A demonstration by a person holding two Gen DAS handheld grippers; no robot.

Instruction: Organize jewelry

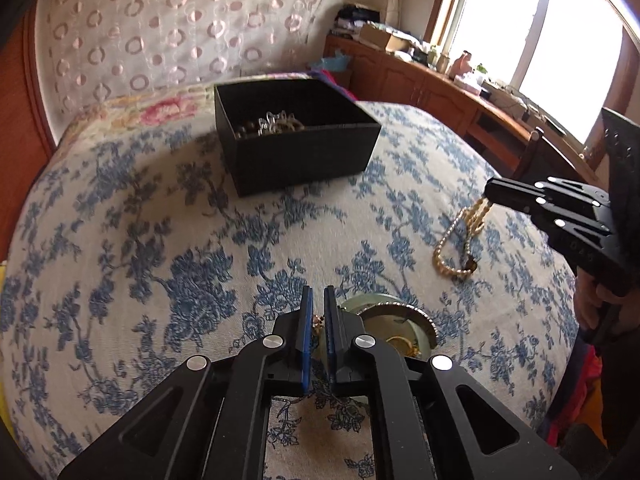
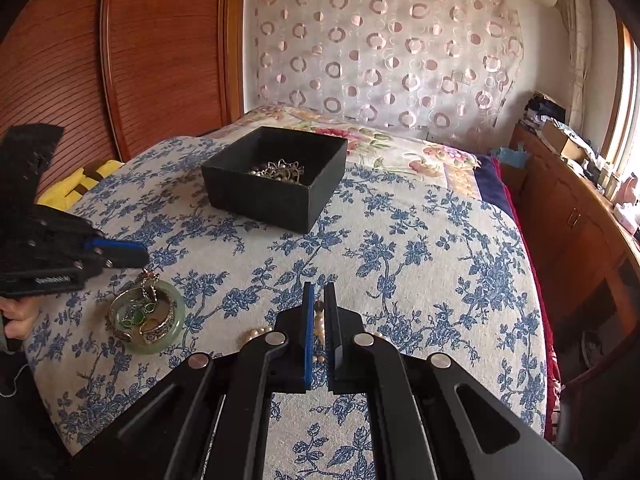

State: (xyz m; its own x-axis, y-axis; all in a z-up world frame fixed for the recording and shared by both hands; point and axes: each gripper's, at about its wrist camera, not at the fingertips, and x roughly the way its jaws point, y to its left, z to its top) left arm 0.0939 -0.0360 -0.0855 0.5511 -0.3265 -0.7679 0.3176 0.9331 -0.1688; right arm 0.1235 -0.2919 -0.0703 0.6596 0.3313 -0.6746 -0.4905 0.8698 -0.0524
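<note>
I'm pinching the pearl necklace [image 1: 460, 240] in my right gripper [image 2: 319, 312], strand dangling onto the bed [image 2: 400, 280] near its right edge. My left gripper [image 1: 319, 312] is clamping a thin gold chain [image 2: 149, 282] just above the jade bangle [image 2: 150, 320]. Black box [image 1: 296, 136] is sitting farther back, jewelry inside.

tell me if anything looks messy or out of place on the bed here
Nothing looks damaged. The pearl necklace dangles from the right gripper, its lower end trailing on the bedspread. The bangles lie piled together under the left gripper, outside the black box.
</note>
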